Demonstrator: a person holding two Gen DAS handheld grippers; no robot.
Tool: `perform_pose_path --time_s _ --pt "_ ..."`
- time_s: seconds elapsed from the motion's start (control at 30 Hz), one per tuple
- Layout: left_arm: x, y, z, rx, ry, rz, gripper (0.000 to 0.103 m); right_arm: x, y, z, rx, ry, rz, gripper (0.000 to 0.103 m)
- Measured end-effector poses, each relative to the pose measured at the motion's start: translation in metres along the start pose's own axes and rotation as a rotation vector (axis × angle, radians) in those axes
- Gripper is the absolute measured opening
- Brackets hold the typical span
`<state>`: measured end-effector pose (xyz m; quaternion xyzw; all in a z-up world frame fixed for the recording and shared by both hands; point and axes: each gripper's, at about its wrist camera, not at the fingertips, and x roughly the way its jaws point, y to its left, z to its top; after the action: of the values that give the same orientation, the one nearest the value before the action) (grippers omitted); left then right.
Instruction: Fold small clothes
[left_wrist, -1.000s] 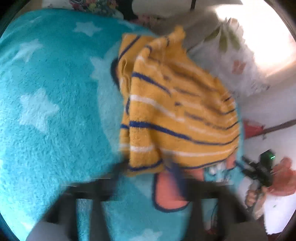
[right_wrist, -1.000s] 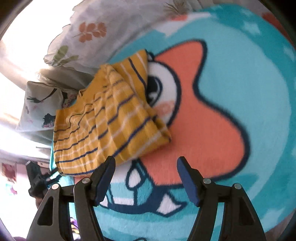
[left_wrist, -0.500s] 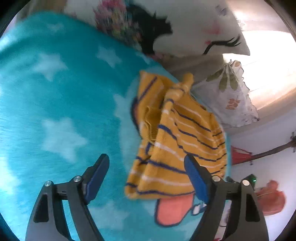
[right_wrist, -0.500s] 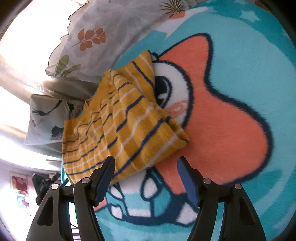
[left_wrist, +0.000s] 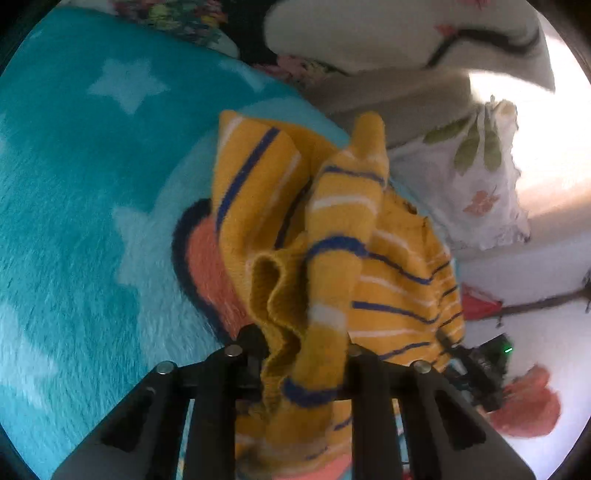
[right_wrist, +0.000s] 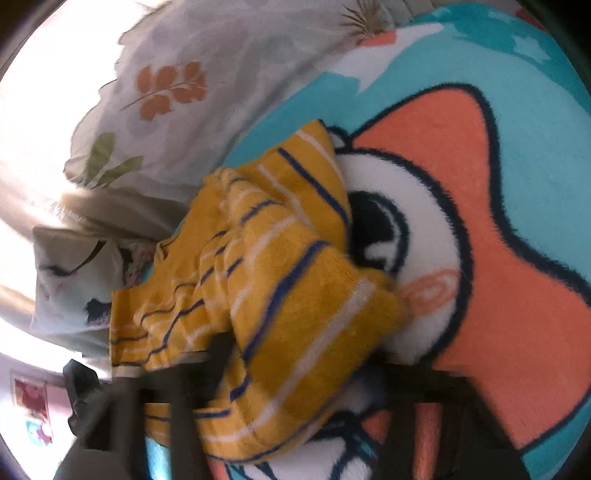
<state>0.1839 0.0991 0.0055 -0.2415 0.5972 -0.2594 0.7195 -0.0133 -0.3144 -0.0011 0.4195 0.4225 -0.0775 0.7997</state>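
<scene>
Sweater (left_wrist: 332, 236), yellow with navy and white stripes, lies bunched on the teal blanket (left_wrist: 92, 192) beside a pillow (left_wrist: 476, 184) at 2 o'clock. Left gripper (left_wrist: 301, 350) has its jaws clamped on the sweater's near edge. Right gripper (right_wrist: 291, 410) is blurred under the cloth; its jaws cannot be told.

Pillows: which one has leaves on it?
The white pillow beside the yellow striped sweater, printed with green and orange leaves. The other pillow farther back shows black curvy lines instead.
</scene>
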Motion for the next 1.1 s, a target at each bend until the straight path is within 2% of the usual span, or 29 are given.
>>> perform_pose_path --time_s 0.1,0.2,0.3,0.37,0.47,0.53,0.6,0.63,0.67,0.77,0.83,0.93,1.0,1.07,1.1 --pt "-0.022 -0.018 -0.013 0.028 -0.004 0.003 0.016 -0.002 -0.006 0.003 0.052 0.035 0.072 0.032" --pt "-0.046 -0.035 -0.035 0.056 -0.011 0.001 0.016 -0.023 0.002 -0.006 0.018 0.068 0.140 0.031" --pt "-0.056 -0.033 -0.063 0.029 -0.009 0.019 0.017 -0.047 0.010 -0.025 -0.034 0.096 0.169 0.031" --pt "-0.050 -0.014 -0.074 -0.023 0.002 0.044 0.020 -0.055 0.008 -0.044 -0.057 0.115 0.158 0.032" --pt "-0.045 0.019 -0.082 -0.129 -0.004 0.072 0.028 -0.052 -0.007 -0.060 -0.093 0.143 0.045 0.041" --pt "-0.058 0.018 -0.085 -0.127 -0.046 0.073 0.029 -0.057 -0.019 -0.062 -0.077 0.139 0.008 0.041" --pt "-0.079 0.008 -0.087 -0.073 -0.112 0.102 0.039 -0.070 -0.021 -0.060 -0.076 0.107 0.016 0.042" --pt "-0.088 0.006 -0.088 -0.063 -0.140 0.120 0.049 -0.080 -0.019 -0.058 -0.086 0.082 0.011 0.042" --pt "-0.098 0.005 -0.089 -0.058 -0.168 0.138 0.053 -0.089 -0.018 -0.057 -0.098 0.056 -0.001 0.044" --pt "-0.121 -0.013 -0.090 -0.009 -0.237 0.165 0.053 -0.113 -0.005 -0.052 -0.147 -0.060 -0.094 0.046" --pt "-0.124 -0.036 -0.092 0.083 -0.261 0.129 0.056 -0.127 0.013 -0.049 -0.209 -0.145 -0.138 0.047" --pt "-0.099 -0.072 -0.091 0.246 -0.198 0.090 0.067 -0.125 0.052 -0.048 -0.321 -0.177 -0.105 0.061" --pt "-0.071 -0.086 -0.087 0.331 -0.132 0.127 0.067 -0.105 0.075 -0.049 -0.392 -0.133 -0.079 0.063" --pt "-0.043 -0.088 -0.077 0.368 -0.077 0.154 0.067 -0.076 0.091 -0.049 -0.448 -0.067 -0.068 0.063" --pt "-0.028 -0.081 -0.066 0.352 -0.055 0.167 0.067 -0.062 0.097 -0.048 -0.470 -0.048 -0.073 0.063"
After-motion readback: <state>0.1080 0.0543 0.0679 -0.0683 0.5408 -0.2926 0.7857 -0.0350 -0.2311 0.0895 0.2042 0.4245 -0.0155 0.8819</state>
